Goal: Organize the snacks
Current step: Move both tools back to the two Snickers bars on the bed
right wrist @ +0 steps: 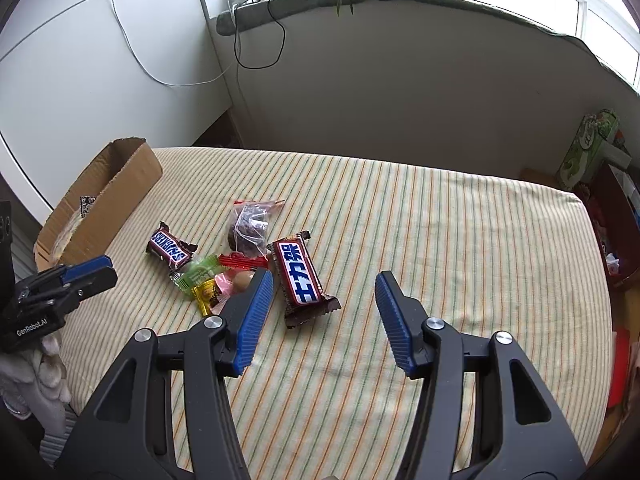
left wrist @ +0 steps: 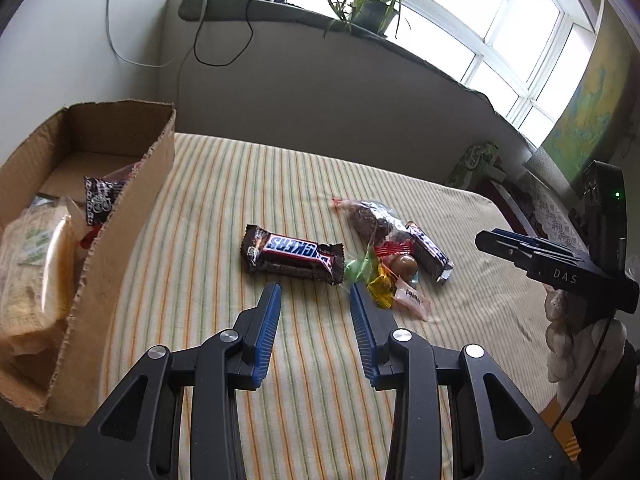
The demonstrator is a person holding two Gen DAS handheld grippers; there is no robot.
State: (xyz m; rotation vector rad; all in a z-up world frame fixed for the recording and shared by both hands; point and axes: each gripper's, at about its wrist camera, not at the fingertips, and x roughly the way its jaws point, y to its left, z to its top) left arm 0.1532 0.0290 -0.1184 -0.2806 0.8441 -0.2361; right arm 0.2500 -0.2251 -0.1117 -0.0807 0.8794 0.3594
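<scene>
Cardboard box wall hides most packets inside.

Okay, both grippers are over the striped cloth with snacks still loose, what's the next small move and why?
Probably ease the left gripper forward and down onto the Snickers bar. Its jaws stand open and empty just short of that bar, which lies flat, apart from the candy pile and nearest the cardboard box where other snacks already sit. The right gripper is also open and empty.
</scene>
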